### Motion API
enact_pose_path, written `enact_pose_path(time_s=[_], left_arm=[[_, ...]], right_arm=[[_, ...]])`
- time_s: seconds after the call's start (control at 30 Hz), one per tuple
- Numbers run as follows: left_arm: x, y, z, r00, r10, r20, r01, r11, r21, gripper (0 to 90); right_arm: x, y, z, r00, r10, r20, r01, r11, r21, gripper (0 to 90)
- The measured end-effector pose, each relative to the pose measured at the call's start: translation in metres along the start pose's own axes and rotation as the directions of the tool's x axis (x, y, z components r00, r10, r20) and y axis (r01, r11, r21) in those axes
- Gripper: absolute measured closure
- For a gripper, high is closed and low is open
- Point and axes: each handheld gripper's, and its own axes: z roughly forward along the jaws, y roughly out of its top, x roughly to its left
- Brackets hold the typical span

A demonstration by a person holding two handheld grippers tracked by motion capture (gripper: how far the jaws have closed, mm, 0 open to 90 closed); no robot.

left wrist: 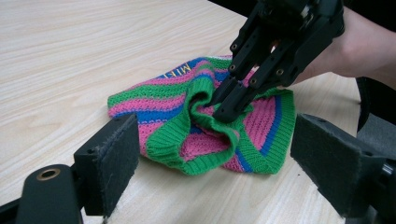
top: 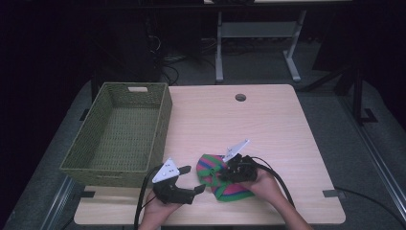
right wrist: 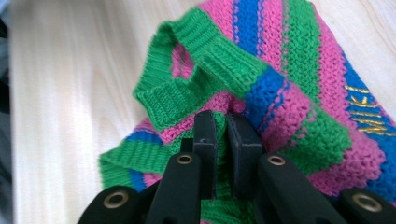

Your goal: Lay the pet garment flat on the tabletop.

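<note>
Right tool pinching striped knit hat's green fold, jaws nearly together | left tool sitting wide apart beside hat | hat lying on tabletop

High view overhead, facing forward; both tongs' views close, low, sharing the striped knit.

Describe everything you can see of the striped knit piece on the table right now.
The striped knit piece is a small crumpled garment in pink, green and blue bands with ribbed green edging and yellow lettering. It lies bunched on the wooden table near the front edge, right of the basket. The right claw is shut on a fold of it; the left claw stands open just short of it.
</note>
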Motion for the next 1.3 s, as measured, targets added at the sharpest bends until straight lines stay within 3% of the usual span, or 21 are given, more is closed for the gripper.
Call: enact_pose_path(time_s=[0.3,0.4,0.7,1.03,1.3], left_arm=[[-0.001,0.0,0.002,0.9999,0.012,0.01,-0.012,0.9999,0.009,15.4],[-0.001,0.001,0.002,0.9999,0.009,0.013,-0.009,1.0,0.002,15.5],[-0.002,0.003,0.005,0.9992,0.031,0.025,-0.031,0.9995,0.008,15.5],[-0.001,0.009,0.007,0.9989,0.03,0.037,-0.031,0.9995,0.008,16.5],[0.002,0.014,0.02,0.9973,0.038,0.063,-0.041,0.9983,0.042,23.7]], right_arm=[[0.003,0.007,-0.023,0.9998,-0.003,-0.021,0.002,0.9982,-0.06,83.4],[0.005,0.009,-0.035,0.9995,0.014,-0.028,-0.017,0.9962,-0.086,83.5],[0.006,0.014,-0.07,1.0,0.003,-0.007,-0.004,0.9893,-0.146,83.5],[-0.012,-0.003,-0.105,0.9985,0.054,-0.009,-0.054,0.969,-0.241,83.4],[-0.022,-0.016,-0.11,0.9965,0.082,-0.019,-0.084,0.9617,-0.261,83.3]])
